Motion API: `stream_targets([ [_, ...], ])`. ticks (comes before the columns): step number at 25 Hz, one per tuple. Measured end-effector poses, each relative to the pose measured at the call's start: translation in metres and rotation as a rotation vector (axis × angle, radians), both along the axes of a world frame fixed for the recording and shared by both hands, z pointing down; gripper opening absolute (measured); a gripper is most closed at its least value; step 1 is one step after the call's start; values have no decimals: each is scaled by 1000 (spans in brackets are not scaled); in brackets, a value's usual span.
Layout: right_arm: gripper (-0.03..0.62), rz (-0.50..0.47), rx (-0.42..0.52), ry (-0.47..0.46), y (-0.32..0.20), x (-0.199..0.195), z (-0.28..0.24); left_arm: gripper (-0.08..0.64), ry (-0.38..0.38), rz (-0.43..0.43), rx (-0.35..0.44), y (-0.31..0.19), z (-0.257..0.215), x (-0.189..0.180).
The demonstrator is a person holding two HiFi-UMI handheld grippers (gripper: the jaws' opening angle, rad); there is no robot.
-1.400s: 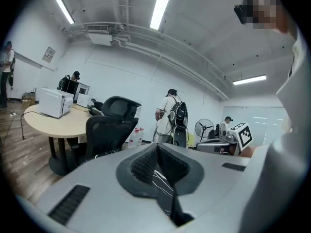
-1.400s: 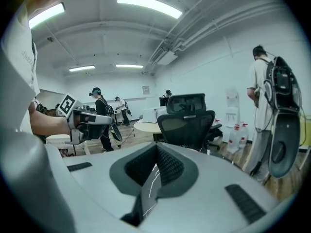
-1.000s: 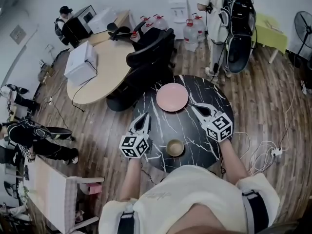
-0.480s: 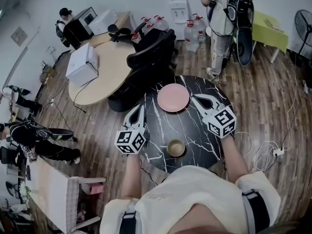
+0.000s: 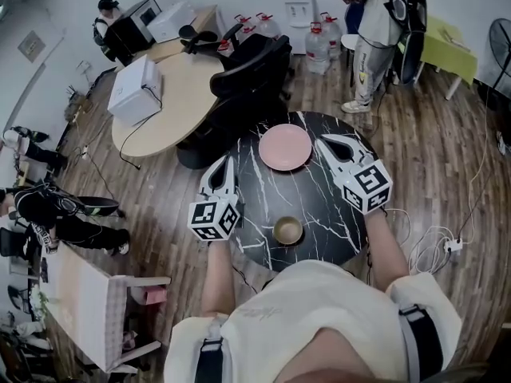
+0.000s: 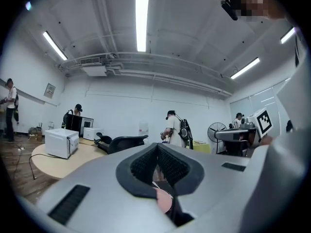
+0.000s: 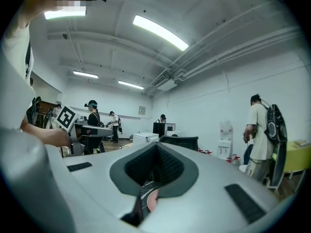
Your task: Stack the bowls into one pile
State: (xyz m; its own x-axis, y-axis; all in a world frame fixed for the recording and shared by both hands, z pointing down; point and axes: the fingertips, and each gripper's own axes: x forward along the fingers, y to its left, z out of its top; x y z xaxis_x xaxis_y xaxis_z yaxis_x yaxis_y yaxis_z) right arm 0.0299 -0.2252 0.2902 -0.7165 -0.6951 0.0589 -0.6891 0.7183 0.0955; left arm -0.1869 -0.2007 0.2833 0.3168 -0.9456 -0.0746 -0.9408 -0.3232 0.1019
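A wide pink bowl (image 5: pixel 284 147) sits at the far side of the round black marble table (image 5: pixel 319 214). A small olive bowl (image 5: pixel 287 230) stands apart from it near the front edge. My left gripper (image 5: pixel 222 166) hovers level over the table's left edge, shut and holding nothing. My right gripper (image 5: pixel 323 144) hovers level just right of the pink bowl, also shut and holding nothing. In the left gripper view the jaws of the left gripper (image 6: pixel 156 147) meet, with a sliver of the pink bowl (image 6: pixel 164 200) below. The right gripper (image 7: pixel 155 147) shows the same, with the pink bowl (image 7: pixel 151 199) below.
A black office chair (image 5: pixel 247 78) stands just behind the table, beside a wooden desk (image 5: pixel 172 102) with a white box (image 5: pixel 134 90). A person (image 5: pixel 375 30) stands at the back right near water bottles (image 5: pixel 319 42). Cables and a power strip (image 5: pixel 451 246) lie on the floor at right.
Both grippers have risen above the table and look larger in the head view. The two bowls have not moved. The person at the back has shifted.
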Motion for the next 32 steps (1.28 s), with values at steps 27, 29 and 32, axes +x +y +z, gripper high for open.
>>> stream_targets([
  [27, 7, -4, -46, 11, 11, 4, 14, 17, -28, 1, -50, 17, 23, 10],
  [29, 6, -6, -54, -6, 12, 4, 13, 17, -30, 0, -54, 18, 24, 9],
  [32, 6, -4, -51, -1, 13, 5, 12, 17, -22, 0, -64, 18, 27, 9],
])
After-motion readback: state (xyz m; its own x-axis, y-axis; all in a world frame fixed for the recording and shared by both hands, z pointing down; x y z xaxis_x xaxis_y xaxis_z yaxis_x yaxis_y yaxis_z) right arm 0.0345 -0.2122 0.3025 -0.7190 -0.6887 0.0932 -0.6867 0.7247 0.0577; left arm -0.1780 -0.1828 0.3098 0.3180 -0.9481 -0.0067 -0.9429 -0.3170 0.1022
